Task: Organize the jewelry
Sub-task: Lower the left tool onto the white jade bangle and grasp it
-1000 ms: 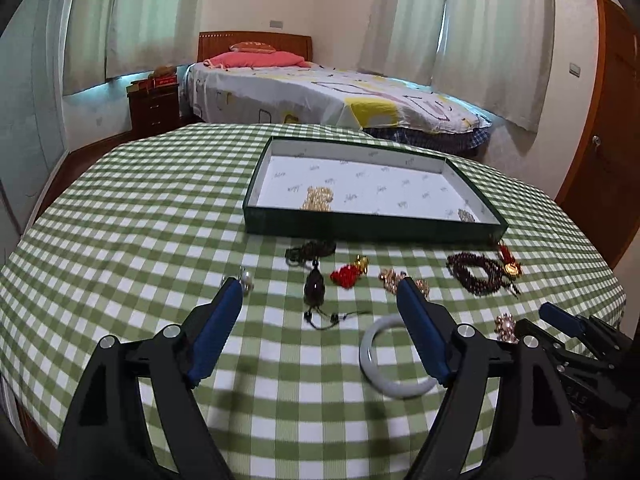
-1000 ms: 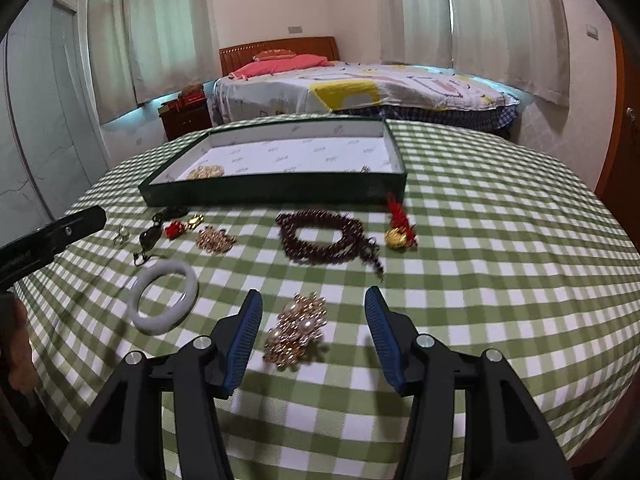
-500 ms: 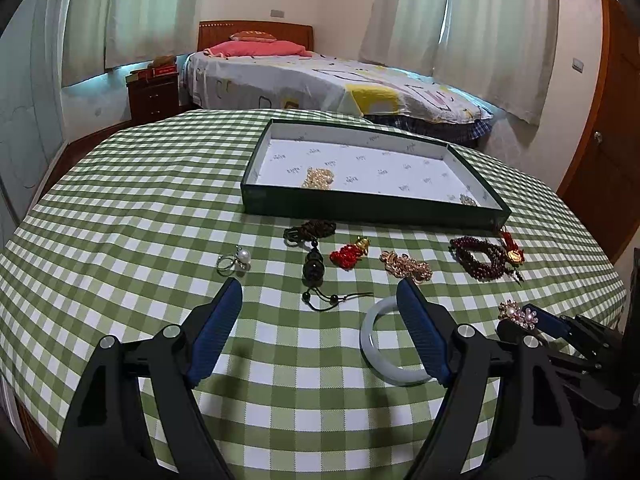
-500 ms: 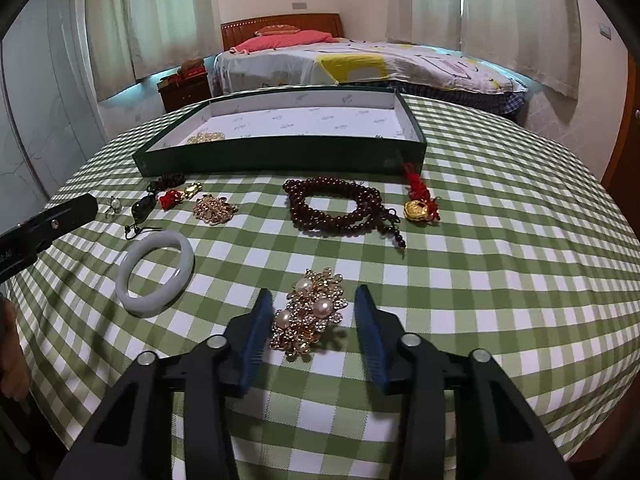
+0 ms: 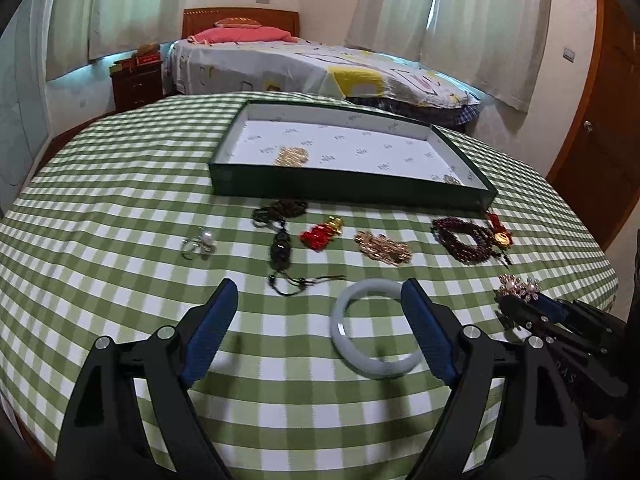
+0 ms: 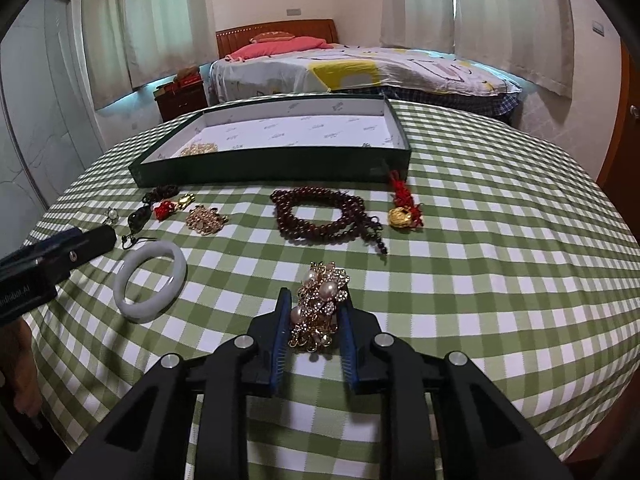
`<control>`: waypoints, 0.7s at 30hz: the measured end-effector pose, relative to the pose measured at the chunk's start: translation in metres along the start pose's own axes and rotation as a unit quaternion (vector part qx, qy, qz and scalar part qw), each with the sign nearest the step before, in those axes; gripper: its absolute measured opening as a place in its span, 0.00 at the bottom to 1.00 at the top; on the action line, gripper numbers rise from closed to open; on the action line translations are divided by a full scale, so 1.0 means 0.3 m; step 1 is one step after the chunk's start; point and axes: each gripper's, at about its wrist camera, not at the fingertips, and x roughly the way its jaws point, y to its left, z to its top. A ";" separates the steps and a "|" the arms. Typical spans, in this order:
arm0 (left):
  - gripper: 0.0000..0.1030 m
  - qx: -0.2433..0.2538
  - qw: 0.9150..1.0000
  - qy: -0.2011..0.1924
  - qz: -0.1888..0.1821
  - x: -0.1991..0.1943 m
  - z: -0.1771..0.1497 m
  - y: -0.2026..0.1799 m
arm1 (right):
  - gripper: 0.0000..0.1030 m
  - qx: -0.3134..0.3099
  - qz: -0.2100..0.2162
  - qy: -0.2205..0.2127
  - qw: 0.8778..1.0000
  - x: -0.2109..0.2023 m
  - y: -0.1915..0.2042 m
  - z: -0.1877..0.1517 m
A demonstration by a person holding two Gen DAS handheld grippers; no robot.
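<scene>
My right gripper is shut on a gold and pearl brooch at the near part of the checked table; the brooch also shows in the left wrist view. My left gripper is open and empty above the cloth, its right finger over a pale jade bangle, which also shows in the right wrist view. A dark green tray with a white lining stands behind, holding a gold chain. Dark red beads lie ahead of the brooch.
Between grippers and tray lie a pearl ring, a black pendant on a cord, a red charm, a gold piece and a red-tasselled gold charm. A bed stands beyond the table.
My right gripper has closed its fingers onto the brooch. The left gripper has stayed open and drawn back a little from the table.
</scene>
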 end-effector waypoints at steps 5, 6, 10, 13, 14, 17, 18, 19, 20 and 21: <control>0.80 0.016 1.000 0.014 -0.013 0.030 -0.014 -0.057 | 0.23 0.006 0.001 -0.007 1.000 -0.011 -0.023 -0.001; 0.80 0.021 1.000 0.017 -0.014 0.038 -0.017 -0.070 | 0.23 0.006 0.000 -0.009 1.000 -0.012 -0.026 0.001; 0.80 0.034 0.999 0.023 -0.013 0.065 -0.025 -0.108 | 0.23 0.014 0.001 -0.016 1.000 -0.019 -0.048 0.000; 0.80 0.041 0.999 0.034 -0.009 0.095 -0.033 -0.129 | 0.23 0.024 0.004 -0.016 1.000 -0.018 -0.068 -0.002; 0.80 0.042 0.998 0.037 -0.009 0.100 -0.036 -0.132 | 0.23 0.025 0.005 -0.017 1.000 -0.018 -0.070 -0.003; 0.80 0.048 0.998 0.046 -0.004 0.118 -0.046 -0.140 | 0.23 0.026 0.008 -0.017 0.999 -0.017 -0.070 -0.003; 0.80 0.050 0.998 0.046 -0.003 0.118 -0.046 -0.139 | 0.23 0.026 0.008 -0.017 0.999 -0.017 -0.069 -0.003; 0.80 0.051 0.998 0.045 -0.002 0.119 -0.046 -0.139 | 0.23 0.026 0.008 -0.017 1.000 -0.016 -0.068 -0.004; 0.80 0.051 0.998 0.045 -0.002 0.119 -0.047 -0.138 | 0.23 0.026 0.008 -0.017 1.000 -0.016 -0.068 -0.004; 0.80 0.051 0.998 0.044 -0.003 0.119 -0.047 -0.136 | 0.23 0.026 0.007 -0.017 1.000 -0.016 -0.068 -0.004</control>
